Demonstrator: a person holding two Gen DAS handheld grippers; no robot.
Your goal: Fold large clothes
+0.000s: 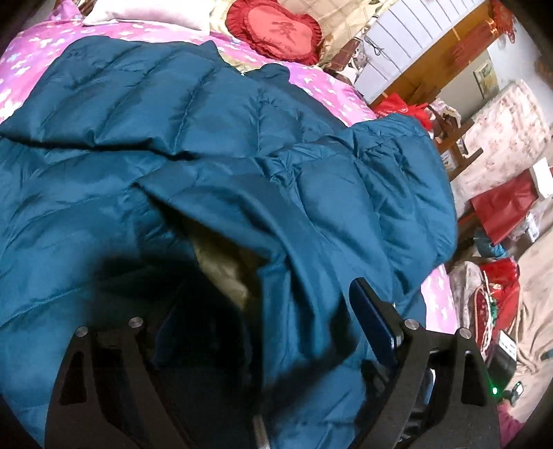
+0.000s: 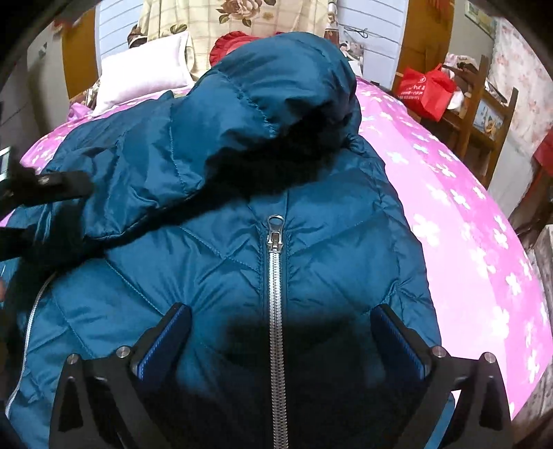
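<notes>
Jacket (image 2: 221, 262): teal quilted puffer, spread on the sheet (image 2: 459, 221), filling the view ahead of both grippers.
Zipper (image 2: 275, 311): silver, zipped up to the collar, running straight ahead between the right gripper's fingers.
Hood (image 2: 276, 96): flopped over beyond the zipper pull, farthest from the right gripper.
Right gripper (image 2: 280, 342): jaws spread wide, blue pads to either side of the zipper — holding nothing.
Left gripper (image 1: 273, 331): a fold of jacket lies between its fingers; its left finger is buried in cloth, so whether it grips cannot be told.
Lining (image 1: 224, 269): pale yellowish patch showing under the lifted fold, just ahead of the left gripper.
Cushion (image 1: 276, 31): red, heart-shaped, with one embroidered character — not legible.
Bag (image 2: 425, 89): red, white print too small to read, far right of the right gripper.
</notes>
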